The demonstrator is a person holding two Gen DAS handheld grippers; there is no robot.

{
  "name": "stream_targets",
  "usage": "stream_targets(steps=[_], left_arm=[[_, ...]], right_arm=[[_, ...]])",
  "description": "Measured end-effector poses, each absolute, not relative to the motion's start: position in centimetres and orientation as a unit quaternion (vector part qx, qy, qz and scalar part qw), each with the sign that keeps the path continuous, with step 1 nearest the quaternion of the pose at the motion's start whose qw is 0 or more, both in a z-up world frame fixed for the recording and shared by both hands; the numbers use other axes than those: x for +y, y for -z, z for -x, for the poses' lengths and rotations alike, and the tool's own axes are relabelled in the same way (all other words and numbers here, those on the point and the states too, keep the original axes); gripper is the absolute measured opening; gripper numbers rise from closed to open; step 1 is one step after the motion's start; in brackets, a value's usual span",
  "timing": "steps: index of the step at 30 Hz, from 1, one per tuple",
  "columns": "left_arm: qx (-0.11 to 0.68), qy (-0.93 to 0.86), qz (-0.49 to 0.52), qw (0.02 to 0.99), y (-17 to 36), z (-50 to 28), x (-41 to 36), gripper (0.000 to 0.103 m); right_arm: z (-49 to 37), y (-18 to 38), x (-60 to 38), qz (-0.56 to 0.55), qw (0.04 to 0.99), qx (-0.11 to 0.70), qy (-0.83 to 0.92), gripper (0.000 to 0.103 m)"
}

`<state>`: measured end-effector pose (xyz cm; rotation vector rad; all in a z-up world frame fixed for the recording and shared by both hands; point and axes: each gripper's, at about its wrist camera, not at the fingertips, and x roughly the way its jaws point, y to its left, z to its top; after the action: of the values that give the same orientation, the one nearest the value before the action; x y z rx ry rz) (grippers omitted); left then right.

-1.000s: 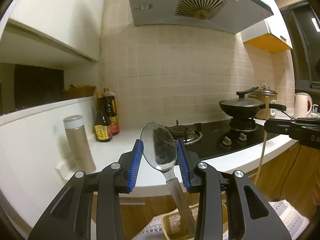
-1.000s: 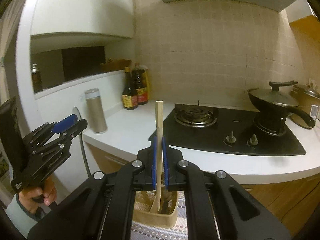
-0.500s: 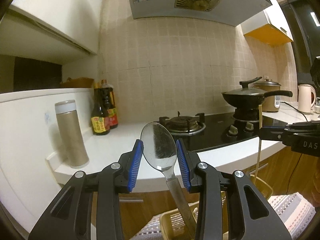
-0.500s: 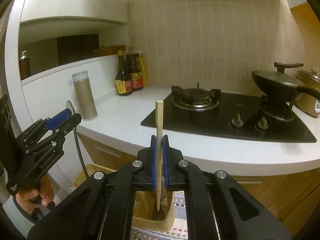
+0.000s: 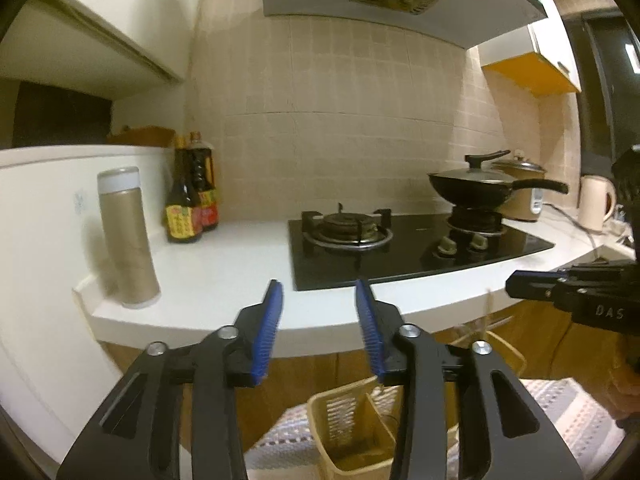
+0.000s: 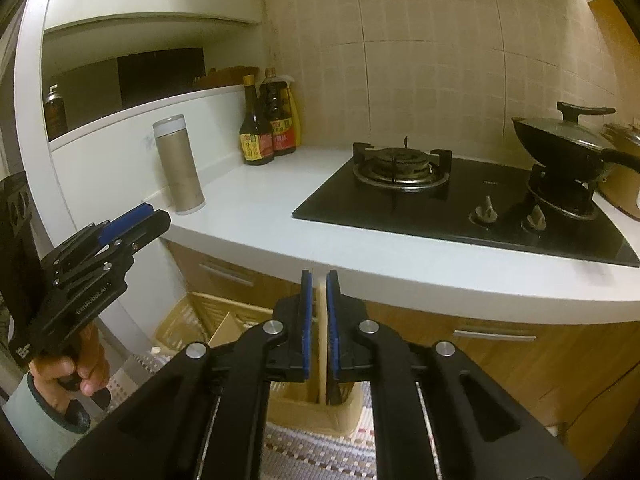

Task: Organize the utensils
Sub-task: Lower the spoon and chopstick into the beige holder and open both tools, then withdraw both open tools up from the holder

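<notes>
My left gripper (image 5: 319,304) is opening, and nothing sits between its blue pads (image 5: 272,320). Below it on the floor stands a beige utensil holder (image 5: 352,432); I see no spoon. My right gripper (image 6: 319,312) hangs over the same holder (image 6: 296,408), its jaws just opening. A wooden chopstick (image 6: 320,320) stands upright in the narrow gap, its top level with the pad tips and its lower end in the holder. In the right wrist view the left gripper (image 6: 152,216) appears at the left, held by a hand (image 6: 76,368). The right gripper (image 5: 516,284) shows at the left wrist view's right edge.
A white counter (image 6: 280,216) runs ahead with a black gas hob (image 6: 460,208), a lidded pan (image 6: 568,144), a tan flask (image 6: 178,164) and sauce bottles (image 6: 268,128). A kettle (image 5: 596,204) stands far right. A larger beige basket (image 6: 192,320) and a striped mat (image 6: 304,456) lie on the floor.
The spoon has left the left gripper's jaws, which now stand wider. The chopstick has slid down through the right gripper's pads. Both grippers have sunk lower against the counter.
</notes>
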<state>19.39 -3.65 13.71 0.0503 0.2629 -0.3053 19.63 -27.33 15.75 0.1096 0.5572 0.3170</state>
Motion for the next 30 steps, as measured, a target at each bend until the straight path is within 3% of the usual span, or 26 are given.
stream_targets(steps=[6,15,17,25,30], left_arm=[[0.131,0.162,-0.029,0.978,-14.8,-17.5,-3.2,0.05],[0.129,0.181,-0.023,0.975,-17.1,-13.1,-2.4,0.057],[0.131,0.184,-0.027,0.974,-17.4,-12.0,-2.3,0.057],[0.168,0.185,-0.051,0.967,-16.7,-9.1,-2.1,0.057],[0.244,0.199,-0.043,0.948,-14.5,-8.9,-0.9,0.057]], right_arm=[[-18.2,-16.3,-27.7,-0.059,0.944,0.282,-0.16,0.014],[-14.4,-17.6,-27.0,-0.051,0.939,0.29,-0.175,0.035],[-13.4,-17.8,-26.6,-0.05,0.938,0.294,-0.179,0.046],[-11.2,-16.5,-23.9,-0.022,0.918,0.346,-0.194,0.047],[-11.4,-13.6,-22.6,-0.013,0.887,0.421,-0.186,0.047]])
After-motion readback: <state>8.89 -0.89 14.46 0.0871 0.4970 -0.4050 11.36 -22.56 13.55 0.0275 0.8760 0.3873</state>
